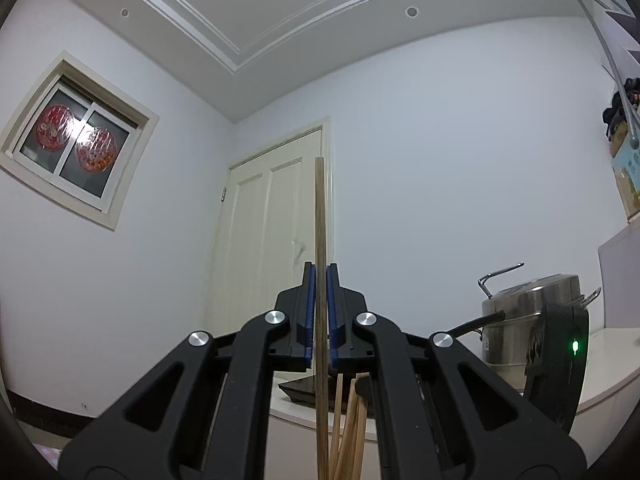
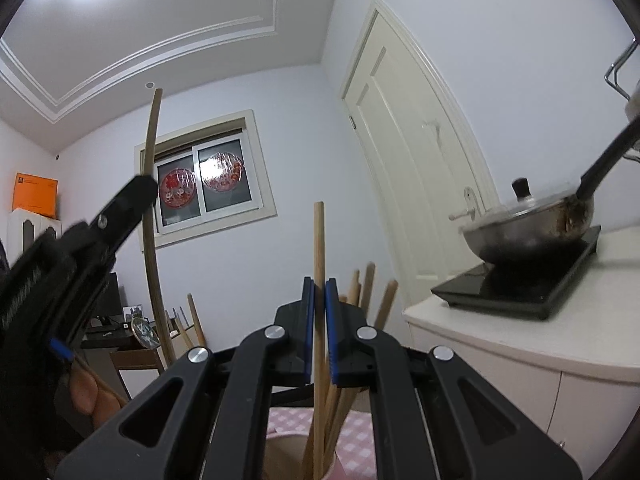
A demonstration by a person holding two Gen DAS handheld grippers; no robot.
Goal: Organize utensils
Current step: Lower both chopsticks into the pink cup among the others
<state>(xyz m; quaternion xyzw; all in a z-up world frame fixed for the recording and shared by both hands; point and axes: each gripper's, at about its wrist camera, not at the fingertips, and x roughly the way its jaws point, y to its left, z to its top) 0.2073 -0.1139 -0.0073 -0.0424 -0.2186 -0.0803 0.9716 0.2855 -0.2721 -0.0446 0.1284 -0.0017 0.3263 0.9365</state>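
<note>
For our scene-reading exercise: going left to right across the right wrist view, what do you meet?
Orange box → left hand-held gripper → window → chopstick in the right hand-held gripper → door → wok.

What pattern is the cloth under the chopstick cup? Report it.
Pink-and-white checks on the cloth; right wrist view.

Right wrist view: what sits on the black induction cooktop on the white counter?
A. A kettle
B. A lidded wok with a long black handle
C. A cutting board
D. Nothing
B: the right wrist view shows a metal wok with a glass lid and black knob, its long black handle rising to the right, resting on the black cooktop on the white counter.
</note>
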